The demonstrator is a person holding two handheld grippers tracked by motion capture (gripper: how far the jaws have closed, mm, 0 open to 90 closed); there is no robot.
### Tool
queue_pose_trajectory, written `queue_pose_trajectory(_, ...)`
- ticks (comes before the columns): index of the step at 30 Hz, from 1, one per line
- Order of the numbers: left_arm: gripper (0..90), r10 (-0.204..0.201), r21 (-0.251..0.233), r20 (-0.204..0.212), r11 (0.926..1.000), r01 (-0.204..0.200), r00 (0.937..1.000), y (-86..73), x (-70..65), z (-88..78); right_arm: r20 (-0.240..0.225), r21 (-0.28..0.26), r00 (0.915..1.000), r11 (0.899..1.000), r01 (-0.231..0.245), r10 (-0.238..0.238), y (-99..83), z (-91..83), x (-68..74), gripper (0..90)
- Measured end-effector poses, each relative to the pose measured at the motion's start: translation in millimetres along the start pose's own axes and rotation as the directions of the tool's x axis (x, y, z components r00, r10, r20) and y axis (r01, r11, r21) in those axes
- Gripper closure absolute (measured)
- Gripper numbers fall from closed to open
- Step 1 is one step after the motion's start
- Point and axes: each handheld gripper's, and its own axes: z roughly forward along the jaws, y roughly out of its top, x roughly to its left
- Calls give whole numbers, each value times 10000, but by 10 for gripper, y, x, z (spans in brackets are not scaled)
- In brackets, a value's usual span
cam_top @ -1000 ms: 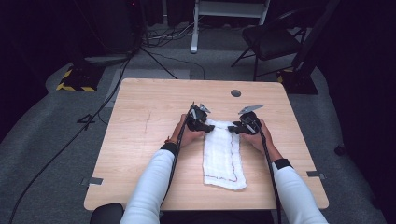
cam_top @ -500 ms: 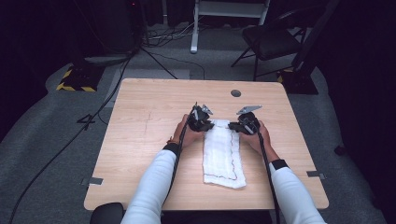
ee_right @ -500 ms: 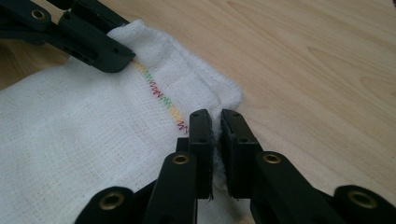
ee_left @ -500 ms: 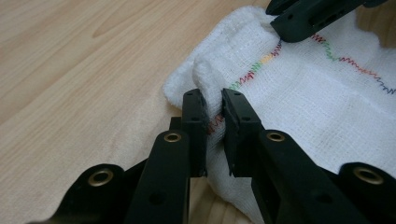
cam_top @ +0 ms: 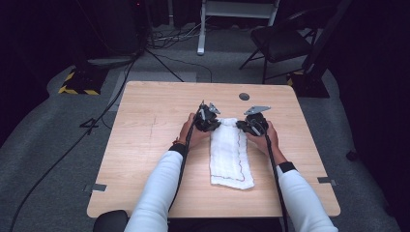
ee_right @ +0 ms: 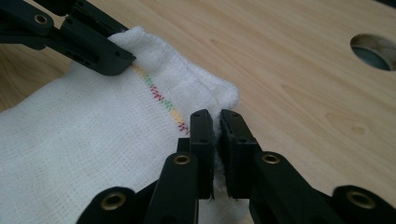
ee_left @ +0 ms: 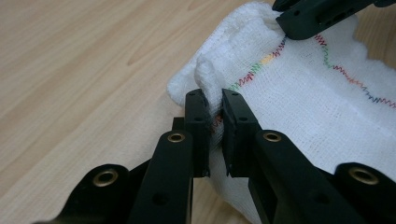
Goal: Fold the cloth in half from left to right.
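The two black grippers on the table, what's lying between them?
The far edge of the white cloth, with its coloured zigzag stitching, spans from the left gripper to the right gripper. Each pinches a corner, clearest in both gripper views.

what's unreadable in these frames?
- Cloth near end: cut off by the bottom edge in both gripper views.
- Cloth corners: hidden inside the jaws of the left hand-held gripper and right hand-held gripper.
- Table hole: cropped by the right edge in the right gripper view.
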Motion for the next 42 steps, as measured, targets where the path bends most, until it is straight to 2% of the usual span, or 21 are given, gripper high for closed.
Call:
queue_pose_trajectory(5,823,80,9,-304,10000,-79,9995,75,51,-12,192,-88,9996,9998,203,-202,115,-8,-16,843)
queue_pose_trajectory(9,824,152,-181,-503,9997,-161,9986,150,89,-73,355,-208,9991,9995,232,-225,214,-26,-41,843)
queue_pose_trajectory(15,825,249,-566,-537,9980,-279,9982,234,122,-193,547,-479,9981,9983,324,-297,333,-86,-64,843)
queue_pose_trajectory(24,826,347,-635,-718,9972,-393,9968,284,141,-284,664,-579,9962,9965,599,-561,415,-114,-30,844)
queue_pose_trajectory(29,826,236,-864,-817,9958,-307,9964,291,171,-317,674,-749,9965,9957,537,-487,461,-127,-31,843)
queue_pose_trajectory(32,825,210,-1043,-693,9941,-282,9974,285,169,-359,739,-790,9959,9952,576,-518,496,-158,-25,843)
queue_pose_trajectory(34,826,168,-1325,-459,9909,-228,9988,261,141,-400,688,-875,9964,9947,546,-487,512,-206,-13,844)
queue_pose_trajectory(42,824,652,-1664,354,9843,-585,9972,109,19,-575,-19,-1068,9966,9909,814,-820,429,-408,63,844)
